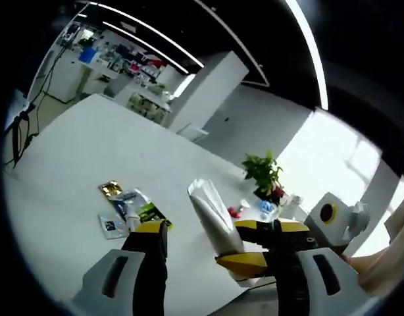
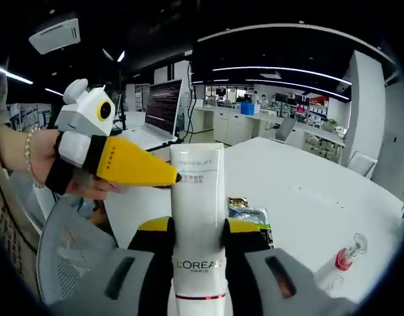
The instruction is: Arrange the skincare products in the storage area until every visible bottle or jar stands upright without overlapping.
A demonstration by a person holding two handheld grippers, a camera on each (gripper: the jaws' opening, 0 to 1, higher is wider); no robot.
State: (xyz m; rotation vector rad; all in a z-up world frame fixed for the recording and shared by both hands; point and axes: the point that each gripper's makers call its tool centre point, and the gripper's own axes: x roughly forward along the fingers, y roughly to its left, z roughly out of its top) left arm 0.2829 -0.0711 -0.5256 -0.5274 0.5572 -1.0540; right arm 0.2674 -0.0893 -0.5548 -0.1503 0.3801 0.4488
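My left claw (image 1: 215, 245): grey moulded body, two black fingers capped in yellow, a dark oblong slot on each shoulder. My right claw (image 2: 198, 238): same grey shell, black fingers, yellow tips. Seen side-on, the left claw had a long yellow beak, black band, white housing. My hand (image 2: 31, 161) wore a beaded bracelet.

The white tube's (image 2: 198, 224) lower end is cut off, and the sachets' (image 1: 126, 209) print is unreadable.
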